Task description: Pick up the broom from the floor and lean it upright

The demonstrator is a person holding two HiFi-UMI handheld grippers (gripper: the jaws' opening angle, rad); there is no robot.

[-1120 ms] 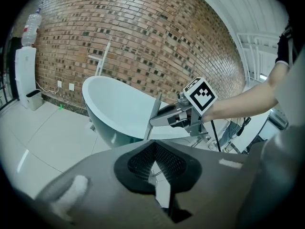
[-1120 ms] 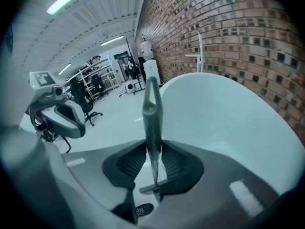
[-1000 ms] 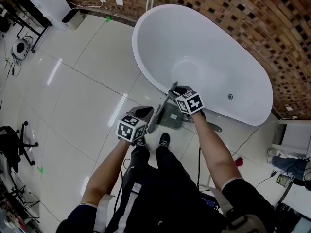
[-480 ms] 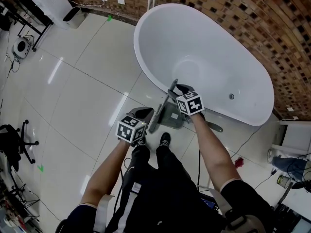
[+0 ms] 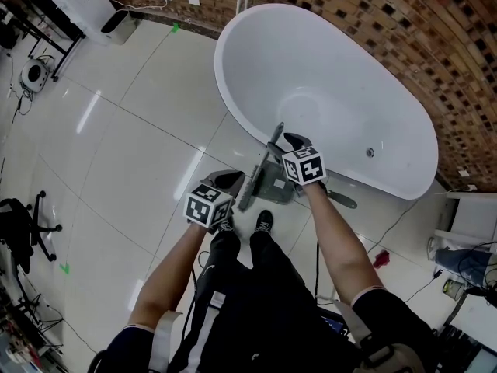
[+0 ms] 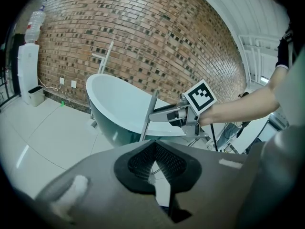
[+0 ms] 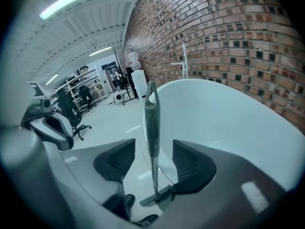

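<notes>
Grey broom (image 5: 260, 169) leans upright on the tub rim (image 5: 233, 107), handle untouched between the right tongs' (image 7: 152, 162) just-opened wide jaws, left tongs (image 6: 155, 152) closed and empty, tiled floor (image 5: 132, 154) open at left.

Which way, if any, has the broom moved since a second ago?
No. The broom still leans at the same spot on the bathtub rim.
</notes>
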